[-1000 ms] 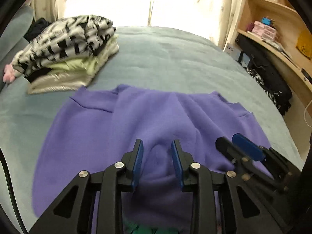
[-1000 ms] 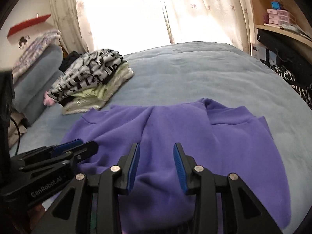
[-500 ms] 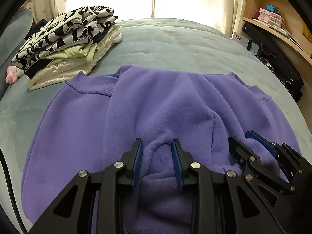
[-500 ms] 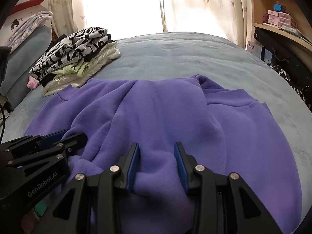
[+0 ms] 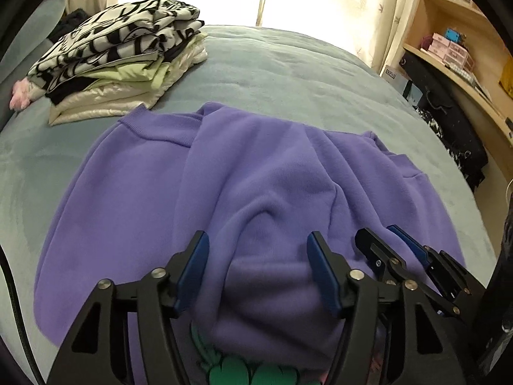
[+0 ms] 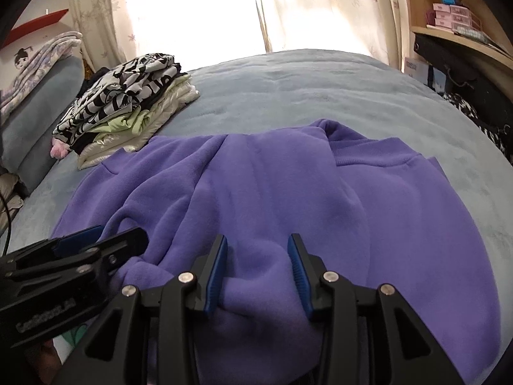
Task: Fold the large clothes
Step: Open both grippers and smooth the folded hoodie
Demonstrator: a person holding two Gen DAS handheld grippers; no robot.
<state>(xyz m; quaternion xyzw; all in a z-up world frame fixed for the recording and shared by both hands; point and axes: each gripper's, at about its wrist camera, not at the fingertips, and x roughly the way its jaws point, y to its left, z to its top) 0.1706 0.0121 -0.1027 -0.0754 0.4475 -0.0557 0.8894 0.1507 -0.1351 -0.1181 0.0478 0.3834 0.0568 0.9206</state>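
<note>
The left gripper (image 5: pixel 256 266) stands wide open over the near edge of a purple sweatshirt (image 5: pixel 243 186), its blue pads clear of the raised fold of fleece between them. The right gripper (image 6: pixel 258 264), just to its right, is partly open; its blue-lined fingers (image 6: pixel 216 272) flank a bunched hump of the same cloth, and whether they press it cannot be told.

The sweatshirt lies spread on the grey-blue bed (image 5: pixel 288 73) straight ahead of both grippers, its body doubled over so that the ribbed hem runs along the far edge and a sleeve lies folded across the middle. The fleece is soft and creased near the grippers, smoother farther out.

Only the left wrist view shows a green print (image 5: pixel 250 372) on the sweatshirt, directly beneath the left gripper. Only the right wrist view shows a grey pillow (image 6: pixel 35 115) far off to the left, with a patterned blanket on top of it.

Ahead and to the left of both grippers sits a stack of folded clothes (image 5: pixel 121 61), a black-and-white patterned garment on top. Ahead and to the right, a wooden shelf (image 6: pixel 465 37) carries small pink boxes (image 6: pixel 452 16).
</note>
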